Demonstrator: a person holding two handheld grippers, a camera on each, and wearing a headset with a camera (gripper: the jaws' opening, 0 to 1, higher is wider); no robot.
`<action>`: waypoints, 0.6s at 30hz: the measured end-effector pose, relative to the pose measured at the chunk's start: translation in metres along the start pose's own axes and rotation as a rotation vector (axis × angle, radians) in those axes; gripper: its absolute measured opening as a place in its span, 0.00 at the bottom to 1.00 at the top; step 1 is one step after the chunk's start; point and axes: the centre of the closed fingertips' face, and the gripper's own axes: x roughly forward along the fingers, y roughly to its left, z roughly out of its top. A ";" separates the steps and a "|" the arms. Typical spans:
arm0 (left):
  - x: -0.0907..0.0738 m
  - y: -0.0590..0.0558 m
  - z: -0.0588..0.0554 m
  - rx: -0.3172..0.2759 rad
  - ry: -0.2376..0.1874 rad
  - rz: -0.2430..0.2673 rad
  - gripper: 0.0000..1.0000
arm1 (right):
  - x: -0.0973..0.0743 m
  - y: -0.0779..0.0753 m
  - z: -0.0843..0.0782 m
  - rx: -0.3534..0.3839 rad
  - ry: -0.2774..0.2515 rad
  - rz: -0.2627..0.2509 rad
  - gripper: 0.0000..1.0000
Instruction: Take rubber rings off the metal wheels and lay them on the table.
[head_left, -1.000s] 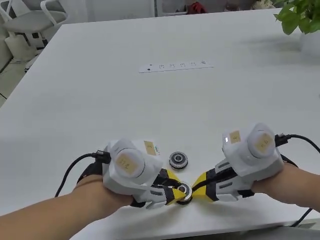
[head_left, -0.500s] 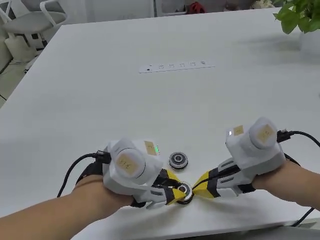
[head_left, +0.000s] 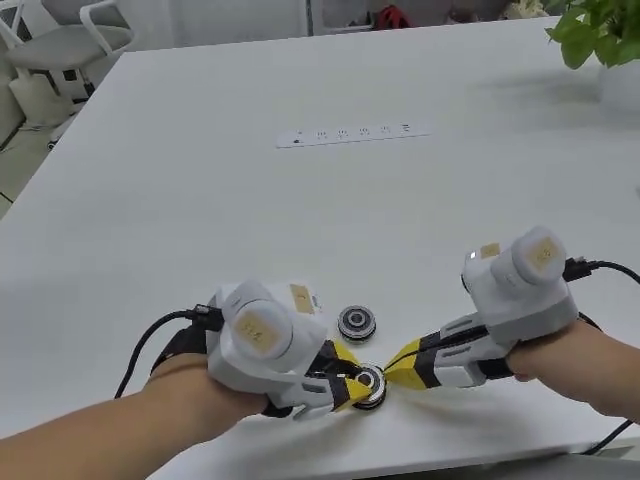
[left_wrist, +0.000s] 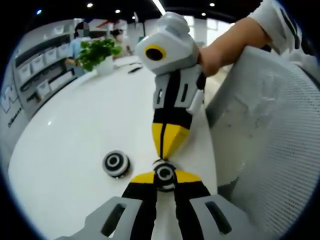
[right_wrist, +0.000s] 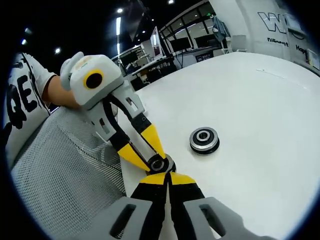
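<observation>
A small metal wheel (head_left: 370, 381) with a black rubber ring around it hangs just above the table's near edge. My left gripper (head_left: 360, 387) is shut on it, one yellow tip on each side of the wheel (left_wrist: 164, 172). My right gripper (head_left: 400, 367) faces it from the right. Its jaws are pressed together and pinch the rim of the wheel (right_wrist: 160, 163), where the rubber ring runs. A second wheel (head_left: 357, 322) with its ring on lies flat on the white table (head_left: 300, 210), just behind the grippers. That second wheel (right_wrist: 204, 139) is apart from both grippers.
A white power strip (head_left: 352, 132) lies across the table's middle. A green plant (head_left: 595, 35) stands at the far right corner and an office chair (head_left: 70, 35) beyond the far left. A grey mesh chair back (left_wrist: 265, 140) is close behind the table's near edge.
My right hand has lifted and drawn a little to the right, tilting the gripper, while its tips stay at the wheel. The left gripper and both wheels have hardly moved.
</observation>
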 end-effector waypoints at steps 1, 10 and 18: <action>0.000 0.000 0.000 0.000 0.000 0.000 0.12 | 0.000 0.000 0.000 -0.005 -0.001 0.000 0.00; 0.000 0.000 0.000 -0.009 0.009 0.006 0.12 | 0.001 0.003 0.003 0.018 -0.012 0.010 0.00; 0.000 0.000 0.000 -0.009 0.009 0.004 0.12 | 0.001 0.008 0.005 0.010 -0.014 0.021 0.00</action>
